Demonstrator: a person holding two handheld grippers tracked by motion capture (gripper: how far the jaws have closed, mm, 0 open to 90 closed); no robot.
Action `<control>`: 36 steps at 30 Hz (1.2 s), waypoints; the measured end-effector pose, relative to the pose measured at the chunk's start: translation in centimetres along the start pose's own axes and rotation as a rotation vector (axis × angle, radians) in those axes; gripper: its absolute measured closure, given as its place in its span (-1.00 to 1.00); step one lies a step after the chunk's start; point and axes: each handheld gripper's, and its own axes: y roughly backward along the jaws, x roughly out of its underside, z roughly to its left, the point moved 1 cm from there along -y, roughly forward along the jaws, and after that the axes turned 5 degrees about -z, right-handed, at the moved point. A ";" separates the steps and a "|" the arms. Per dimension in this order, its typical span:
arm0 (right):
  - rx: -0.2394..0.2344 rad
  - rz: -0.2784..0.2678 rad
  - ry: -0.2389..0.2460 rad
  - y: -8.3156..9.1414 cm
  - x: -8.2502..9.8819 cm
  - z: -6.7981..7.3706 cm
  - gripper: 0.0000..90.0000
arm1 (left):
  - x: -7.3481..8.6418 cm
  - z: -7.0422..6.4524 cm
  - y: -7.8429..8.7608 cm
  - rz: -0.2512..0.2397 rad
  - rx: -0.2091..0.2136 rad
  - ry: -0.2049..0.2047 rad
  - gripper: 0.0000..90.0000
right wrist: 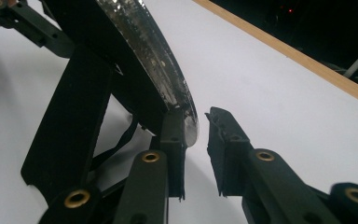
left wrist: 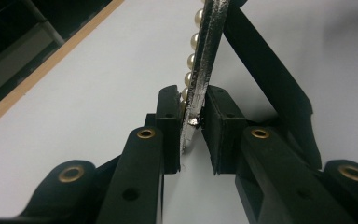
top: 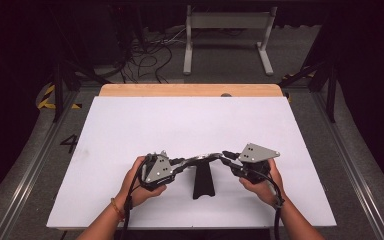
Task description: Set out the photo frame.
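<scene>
A curved silver headband (top: 205, 157), glittery along its band and trimmed with a row of cream pearls (left wrist: 192, 59) on one edge, is seen held above the white table, arched between the two grippers. Its left end (left wrist: 189, 122) is pinched between the pads of the left gripper (top: 180, 162); its right end (right wrist: 189, 125) is laid against one pad of the right gripper (top: 225, 155), with a gap left to the other pad. Beneath the arch a black stand (top: 203, 181) is set upright on the table, its flat black panel seen close behind the band in both gripper views.
</scene>
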 end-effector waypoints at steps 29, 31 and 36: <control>0.034 -0.009 -0.042 -1.2 0.1 -1.1 0.70 | -0.4 -1.0 -0.6 0.010 0.014 -0.019 0.71; 0.036 -0.004 -0.037 -1.3 0.0 -1.2 0.70 | -0.4 -1.0 -0.6 0.012 0.016 -0.020 0.71; 0.036 -0.001 -0.039 -1.6 -0.2 -1.4 0.71 | -0.5 -1.1 -0.7 0.006 0.021 -0.027 0.71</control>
